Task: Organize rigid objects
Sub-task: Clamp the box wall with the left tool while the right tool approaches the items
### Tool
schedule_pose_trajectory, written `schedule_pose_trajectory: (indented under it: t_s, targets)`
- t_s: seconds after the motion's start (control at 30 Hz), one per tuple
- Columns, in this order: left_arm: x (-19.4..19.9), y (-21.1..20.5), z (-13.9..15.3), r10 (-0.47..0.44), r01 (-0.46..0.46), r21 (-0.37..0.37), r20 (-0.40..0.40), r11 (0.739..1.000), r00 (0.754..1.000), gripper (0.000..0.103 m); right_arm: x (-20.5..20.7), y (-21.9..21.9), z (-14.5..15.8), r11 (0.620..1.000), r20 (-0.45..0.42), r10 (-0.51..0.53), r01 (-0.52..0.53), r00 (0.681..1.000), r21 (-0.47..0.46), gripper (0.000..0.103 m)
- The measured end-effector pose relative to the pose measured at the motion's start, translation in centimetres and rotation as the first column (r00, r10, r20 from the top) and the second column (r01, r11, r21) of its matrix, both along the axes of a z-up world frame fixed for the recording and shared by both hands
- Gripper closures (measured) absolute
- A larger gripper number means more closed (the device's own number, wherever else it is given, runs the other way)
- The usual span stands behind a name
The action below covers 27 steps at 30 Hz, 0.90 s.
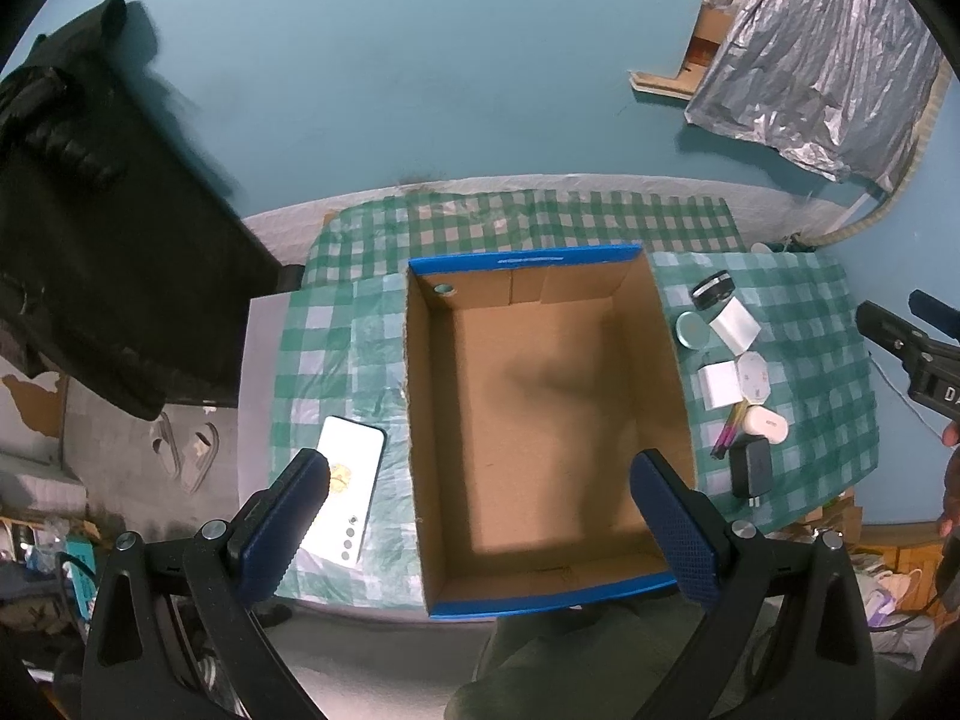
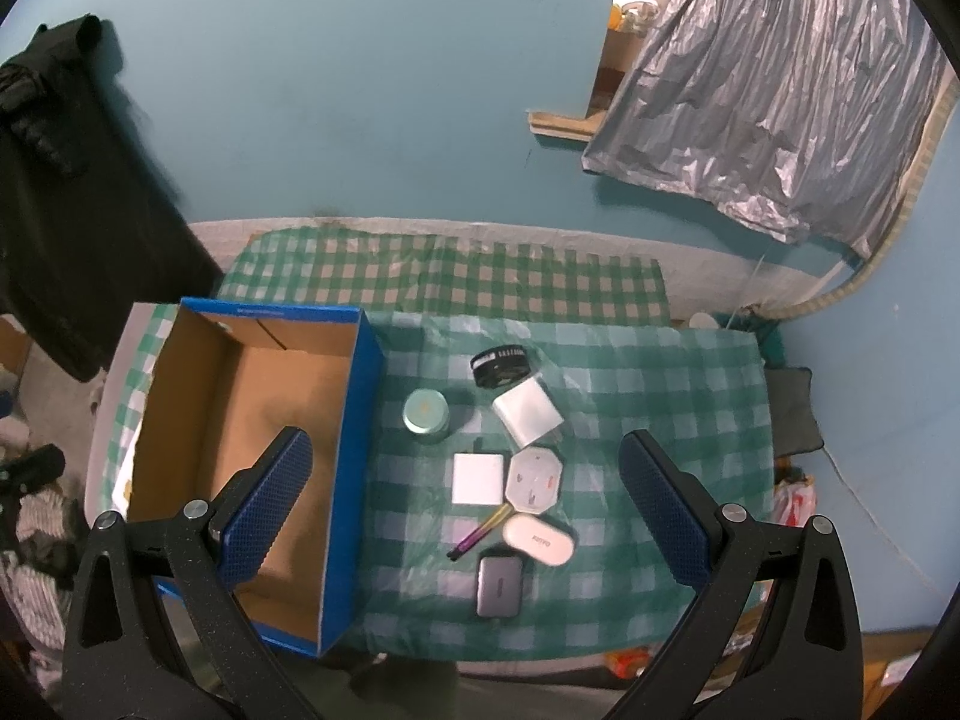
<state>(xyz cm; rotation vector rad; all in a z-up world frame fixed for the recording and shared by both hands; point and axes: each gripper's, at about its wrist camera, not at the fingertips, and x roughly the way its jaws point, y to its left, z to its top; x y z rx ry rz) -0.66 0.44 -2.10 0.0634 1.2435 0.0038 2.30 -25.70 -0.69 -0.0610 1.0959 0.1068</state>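
— Two grippers up, both empty. My left gripper [image 1: 480,534] hangs over the cardboard box [image 1: 672,360] with its jaws spread wide, and my right gripper [image 2: 468,516] hangs over the small items beside the box, jaws equally wide.

— Where do the items sit against the box?

— All on the checked cloth [image 2: 660,396], to the right of the box's blue wall. Nearest that wall is a round teal tin [image 2: 425,411]. Further from the box, toward the back, I see a black round jar [image 2: 501,365] on its side, touching a white block [image 2: 528,411]. Nearer me, a white square [image 2: 477,478] lies just beside an octagonal white case [image 2: 534,478]. A purple-and-yellow pen [image 2: 480,531] angles out from under those two, next to a white oval case [image 2: 538,539]. Closest to the cloth's front edge is a grey charger [image 2: 499,585].

— Anything in the box?

— Nothing I can make out; bare brown floor.

— And on the box's other side?

— One phone [image 1: 351,483] lying flat on the cloth, close to the box's left wall, partly behind my left finger.
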Motion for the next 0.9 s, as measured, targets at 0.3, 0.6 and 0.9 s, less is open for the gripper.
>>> schedule_pose_trajectory:
  t_s: [0.3, 0.6, 0.9]
  targets:
    - [0.6, 2.5, -3.1, 0.038, -0.037, 0.028, -0.052, 0.999, 0.998, 0.002, 0.4, -1.2, -2.0, 1.0, -0.051, 0.012, -0.01, 0.999, 0.023, 0.001]
    - [0.6, 4.5, -7.1, 0.086, -0.082, 0.038, -0.118, 0.996, 0.989, 0.004, -0.1, -3.8, -6.7, 0.997, -0.111, -0.013, 0.021, 0.994, 0.069, 0.002]
    - [0.8, 5.9, -11.7, 0.119, -0.114, 0.037, -0.187, 0.993, 0.975, 0.017, -1.2, -5.4, -12.4, 0.997, -0.198, -0.022, 0.035, 0.98, 0.062, 0.004]
